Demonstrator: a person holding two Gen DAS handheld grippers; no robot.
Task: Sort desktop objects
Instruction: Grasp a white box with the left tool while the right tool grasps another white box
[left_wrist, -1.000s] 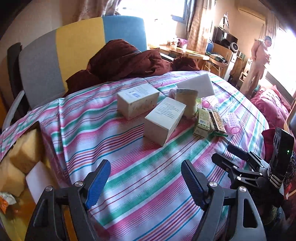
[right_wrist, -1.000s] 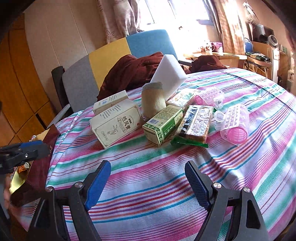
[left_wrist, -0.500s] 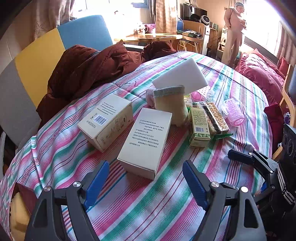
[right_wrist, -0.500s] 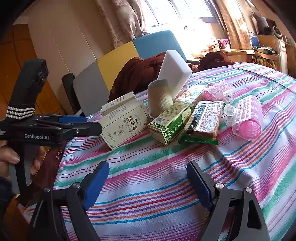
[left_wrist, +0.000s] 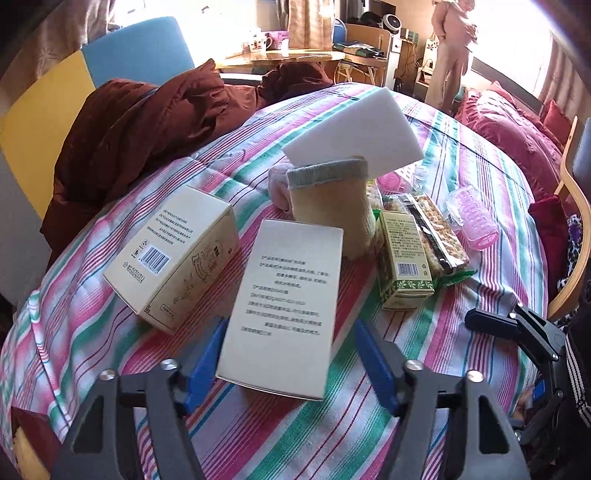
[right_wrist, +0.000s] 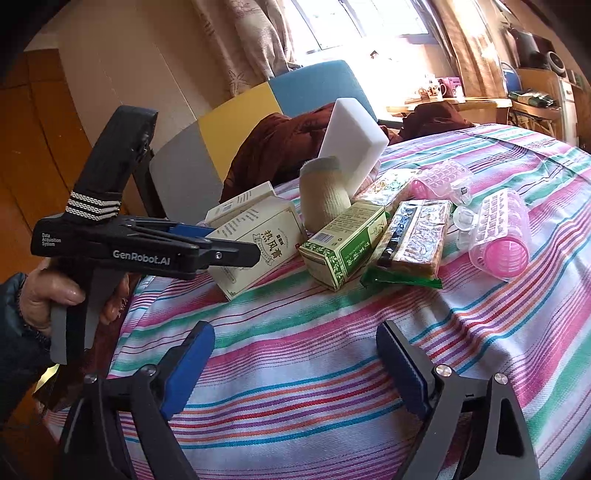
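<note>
Cream cardboard comes first on our left: a barcoded box (left_wrist: 173, 258) lies on its side on the striped cloth (left_wrist: 92, 343), just beside the taller cream box (left_wrist: 284, 306) that we are going for with the left gripper (left_wrist: 288, 362). Its blue pads (left_wrist: 201, 365) stand apart on either side of the box's near end, and we cannot tell whether they touch the cardboard, so we would call this the approach to a first pick, not a hold. The box sits nearest our edge of the pile, which is probably why we take it before the rest. Behind it, a beige sock (left_wrist: 332, 206) stands upright with a white foam block (left_wrist: 354, 129) leaning out of it, propped rather than lying flat. Further right, a green carton (left_wrist: 404, 266) and a snack bar packet (left_wrist: 436, 232) lie side by side and touching, and pink hair rollers (left_wrist: 474, 218) sit a little apart near the cloth's right edge. Our right gripper (right_wrist: 295, 369) hovers low over bare cloth, well short of the pile, jaws wide apart and holding nothing, likely kept back to leave the left one room. Sorting looks barely begun, with everything in one cluster.
</note>
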